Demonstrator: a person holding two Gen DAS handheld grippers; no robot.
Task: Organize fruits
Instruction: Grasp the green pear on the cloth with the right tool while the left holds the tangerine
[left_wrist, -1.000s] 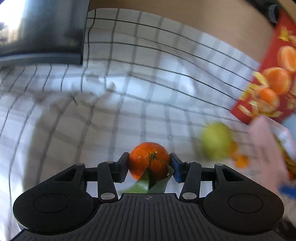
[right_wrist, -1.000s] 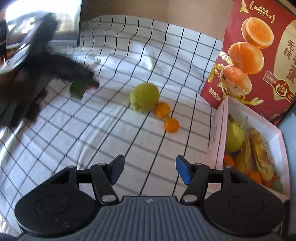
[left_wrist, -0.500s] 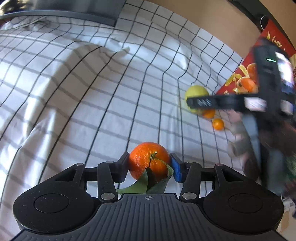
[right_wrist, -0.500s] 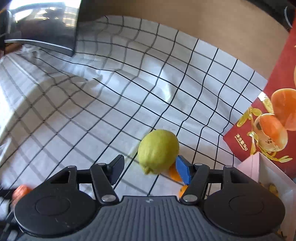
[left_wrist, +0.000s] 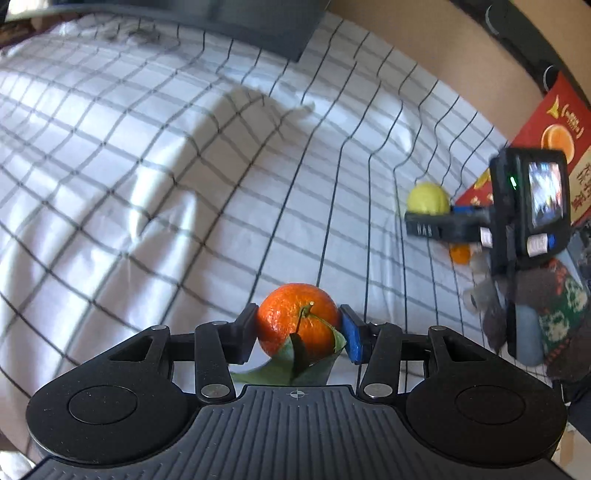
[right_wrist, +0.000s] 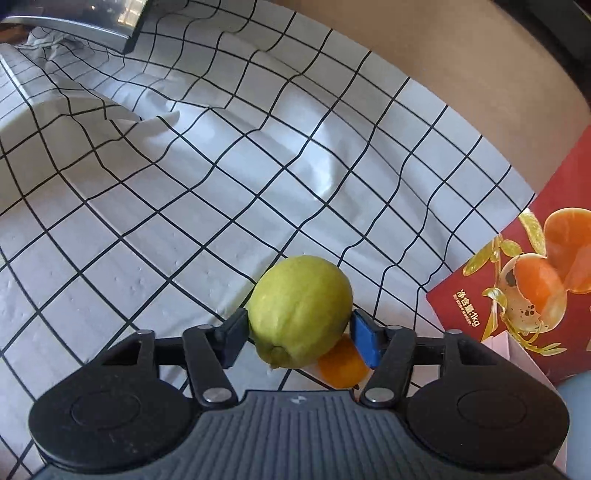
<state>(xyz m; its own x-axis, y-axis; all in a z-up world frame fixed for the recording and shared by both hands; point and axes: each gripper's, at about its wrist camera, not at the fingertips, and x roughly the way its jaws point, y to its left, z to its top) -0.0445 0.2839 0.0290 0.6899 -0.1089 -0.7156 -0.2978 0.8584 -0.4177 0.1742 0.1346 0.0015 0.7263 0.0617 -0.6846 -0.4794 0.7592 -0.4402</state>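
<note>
An orange mandarin with a green leaf sits between the pads of my left gripper, which is shut on it above the checked cloth. In the right wrist view a yellow-green lemon fills my right gripper. Its jaws are closing and both pads touch the lemon's sides. A small orange fruit lies just behind the lemon, under the blue pad. From the left wrist view, the right gripper shows at the right by the lemon, with a small orange below it.
A red carton printed with oranges stands at the right, and a pale pink box edge lies beside it. A dark flat object sits at the cloth's far left. A hand in a patterned sleeve holds the right gripper.
The right gripper came down and forward onto the lemon and its jaws narrowed around it. The left gripper carried the mandarin sideways, bringing the right gripper and lemon into its view.
</note>
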